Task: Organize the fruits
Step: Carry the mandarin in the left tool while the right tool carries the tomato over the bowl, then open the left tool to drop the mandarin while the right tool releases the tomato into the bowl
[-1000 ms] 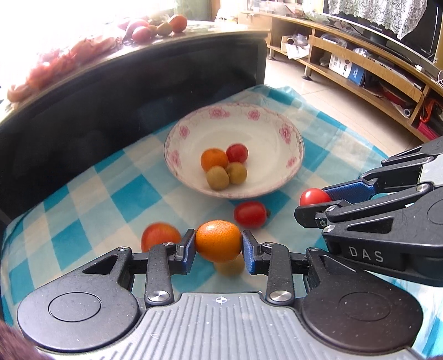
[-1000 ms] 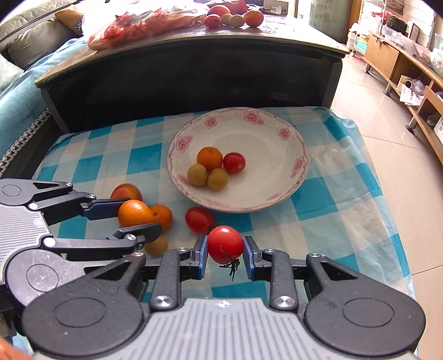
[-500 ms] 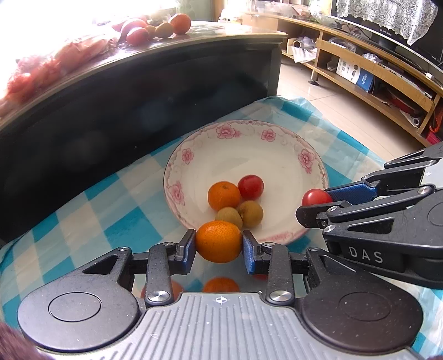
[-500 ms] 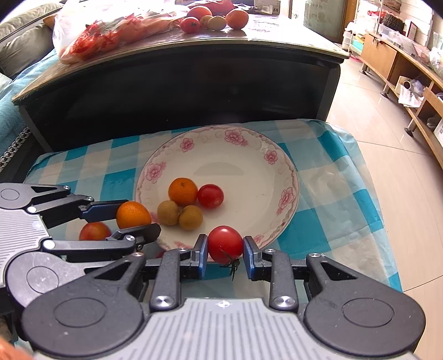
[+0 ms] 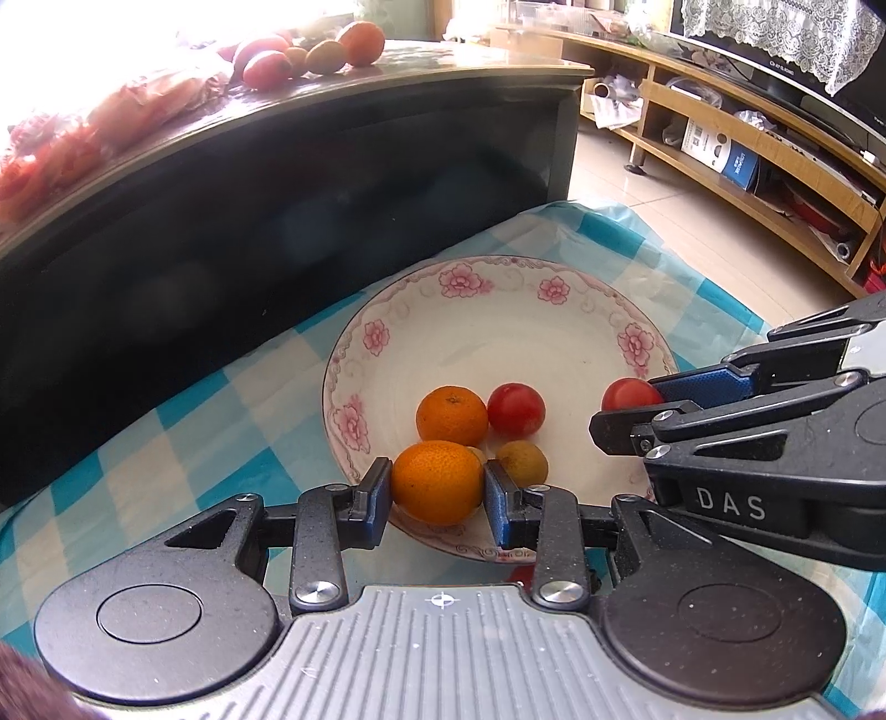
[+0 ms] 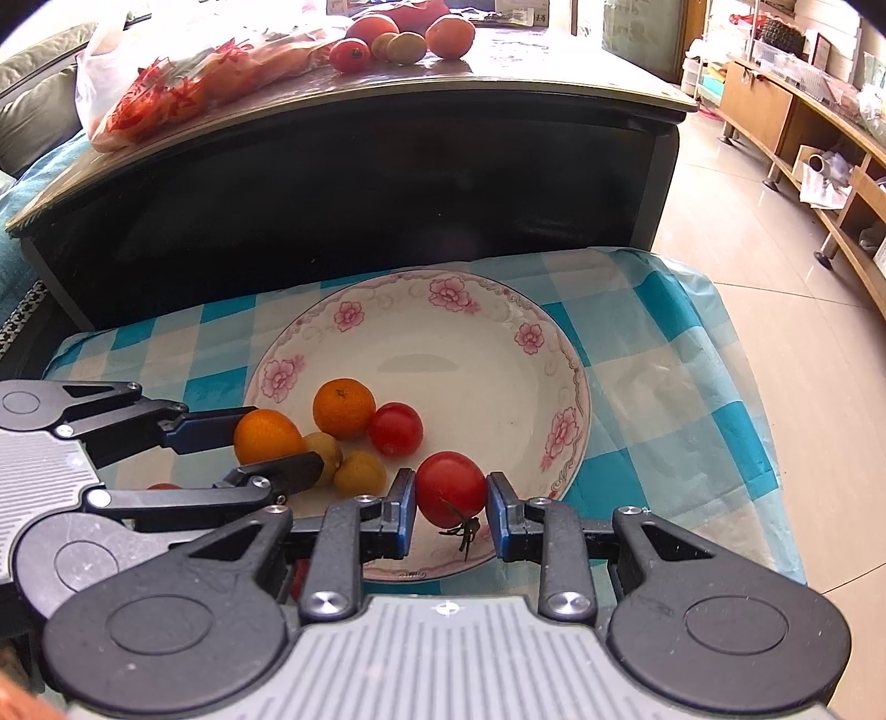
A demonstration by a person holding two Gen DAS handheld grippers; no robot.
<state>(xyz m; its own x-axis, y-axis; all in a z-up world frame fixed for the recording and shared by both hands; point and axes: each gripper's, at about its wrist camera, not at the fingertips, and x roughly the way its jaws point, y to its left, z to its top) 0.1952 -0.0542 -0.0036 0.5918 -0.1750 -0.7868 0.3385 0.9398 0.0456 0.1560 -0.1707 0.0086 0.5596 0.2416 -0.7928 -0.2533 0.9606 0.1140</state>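
A white plate with pink flowers (image 5: 459, 288) (image 6: 459, 299) lies on the blue checked cloth. Inside it rest an orange (image 5: 451, 415) (image 6: 343, 407), a red tomato (image 5: 516, 409) (image 6: 395, 429) and two small yellow-brown fruits (image 5: 523, 459) (image 6: 360, 473). My left gripper (image 5: 437, 493) (image 6: 266, 443) is shut on an orange (image 5: 437, 481) (image 6: 267, 436) over the plate's near left rim. My right gripper (image 6: 449, 507) (image 5: 626, 407) is shut on a red tomato (image 6: 449, 487) (image 5: 628, 394) with a stem, above the plate's near right part.
A dark low table (image 6: 387, 166) stands right behind the cloth, with loose fruit (image 6: 404, 39) and a plastic bag (image 6: 183, 83) on top. Wooden shelving (image 5: 747, 149) runs along the right over tiled floor (image 6: 747, 266). A red fruit (image 6: 163, 486) peeks out beneath my left gripper.
Both grippers have moved forward with their fruits, from over the cloth to over the near part of the plate. The loose fruits on the cloth have slipped out of sight beneath them.
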